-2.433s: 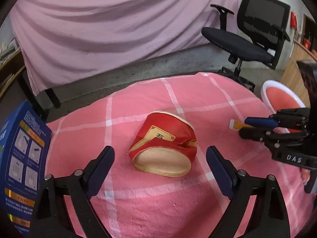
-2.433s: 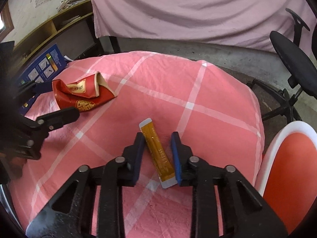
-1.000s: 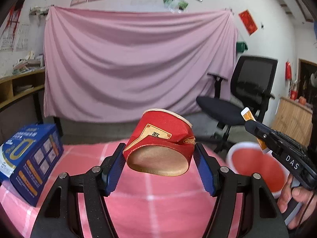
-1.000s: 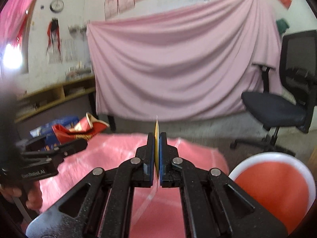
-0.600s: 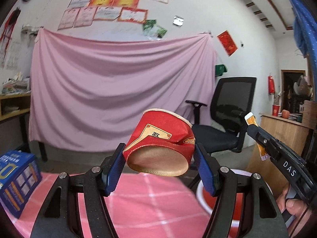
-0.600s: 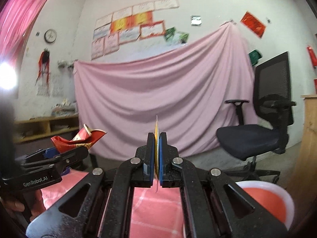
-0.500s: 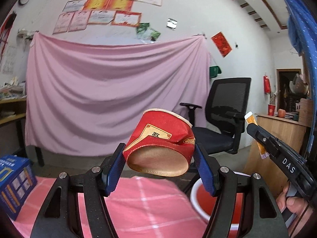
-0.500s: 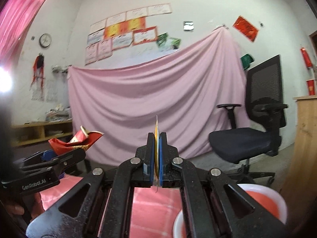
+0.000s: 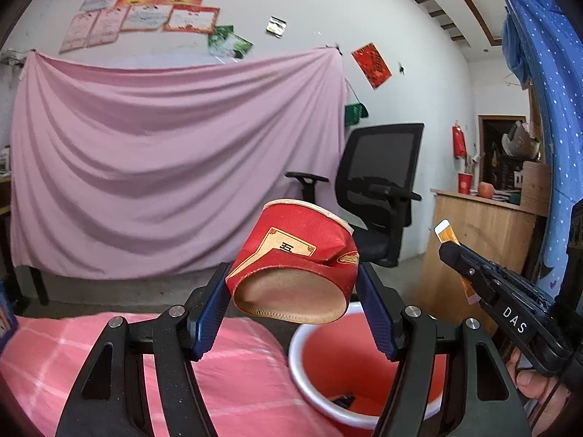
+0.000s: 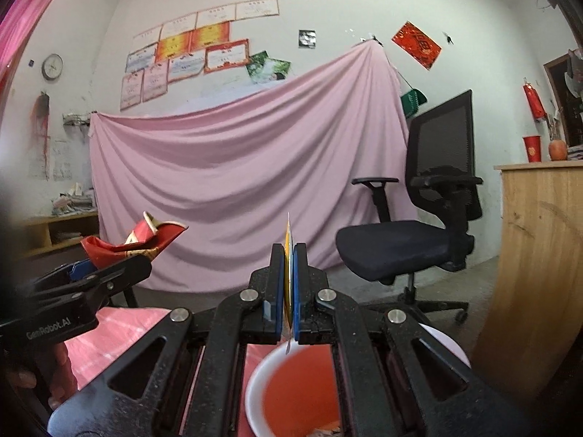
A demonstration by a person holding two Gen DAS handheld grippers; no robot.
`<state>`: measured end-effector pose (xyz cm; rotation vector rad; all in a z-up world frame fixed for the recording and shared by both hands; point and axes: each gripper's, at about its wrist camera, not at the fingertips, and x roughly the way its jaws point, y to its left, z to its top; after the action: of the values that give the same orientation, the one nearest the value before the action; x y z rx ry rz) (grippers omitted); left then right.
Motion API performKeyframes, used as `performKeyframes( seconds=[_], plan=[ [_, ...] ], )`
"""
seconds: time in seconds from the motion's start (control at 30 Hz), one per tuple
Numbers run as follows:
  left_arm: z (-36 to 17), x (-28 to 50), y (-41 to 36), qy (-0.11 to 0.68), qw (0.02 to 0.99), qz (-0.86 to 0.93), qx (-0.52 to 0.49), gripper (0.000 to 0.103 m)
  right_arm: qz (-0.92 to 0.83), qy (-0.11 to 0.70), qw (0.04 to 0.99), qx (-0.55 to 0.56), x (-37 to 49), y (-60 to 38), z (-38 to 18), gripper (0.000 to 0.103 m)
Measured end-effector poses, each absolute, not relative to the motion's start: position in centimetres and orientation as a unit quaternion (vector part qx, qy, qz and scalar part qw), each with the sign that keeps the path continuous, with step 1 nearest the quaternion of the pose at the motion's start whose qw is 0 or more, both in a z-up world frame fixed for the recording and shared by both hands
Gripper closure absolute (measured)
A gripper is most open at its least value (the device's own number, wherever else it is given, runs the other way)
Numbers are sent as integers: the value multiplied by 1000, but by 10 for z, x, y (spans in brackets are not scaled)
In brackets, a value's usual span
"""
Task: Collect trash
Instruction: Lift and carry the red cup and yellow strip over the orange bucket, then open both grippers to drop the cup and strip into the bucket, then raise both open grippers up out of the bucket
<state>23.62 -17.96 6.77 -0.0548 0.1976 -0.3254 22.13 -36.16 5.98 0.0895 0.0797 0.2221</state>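
Observation:
A crushed red paper cup [image 9: 295, 258] hangs in the air, squeezed between the blue pads of my left gripper [image 9: 293, 287]. The same cup [image 10: 135, 242] shows at the left of the right wrist view. My right gripper [image 10: 289, 266] is shut on a thin orange sachet [image 10: 287, 240] held edge-on; that sachet [image 9: 447, 231] sticks out of the right gripper [image 9: 452, 249] at the right of the left wrist view. A red bin with a white rim [image 9: 309, 375] stands low beside the table, under both grippers; the bin [image 10: 255, 386] holds a few scraps.
The table under a pink checked cloth [image 9: 58, 349] lies to the left of the bin. A black office chair [image 10: 422, 233] and a wooden counter [image 10: 535, 255] stand to the right. A pink sheet [image 9: 164, 167] covers the back wall. A person's fingers [image 9: 532, 382] hold the right gripper.
Both grippers have swung to the right, away from the table and over the red bin, each keeping its load. The blue box has left the left wrist view.

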Motion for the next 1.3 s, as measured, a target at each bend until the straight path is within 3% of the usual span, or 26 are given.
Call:
performKeyframes(
  seconds=[0.4, 0.7, 1.3],
  plan=[
    [44, 273, -220, 211, 953, -216, -8, 40, 73, 99, 989, 79, 236, -404, 41, 79],
    [20, 304, -232, 309, 927, -215, -5, 40, 53, 188, 977, 86, 264, -421, 11, 79],
    [6, 317, -234, 353, 909, -222, -8, 40, 41, 275, 955, 105, 287, -430, -15, 77]
  ],
)
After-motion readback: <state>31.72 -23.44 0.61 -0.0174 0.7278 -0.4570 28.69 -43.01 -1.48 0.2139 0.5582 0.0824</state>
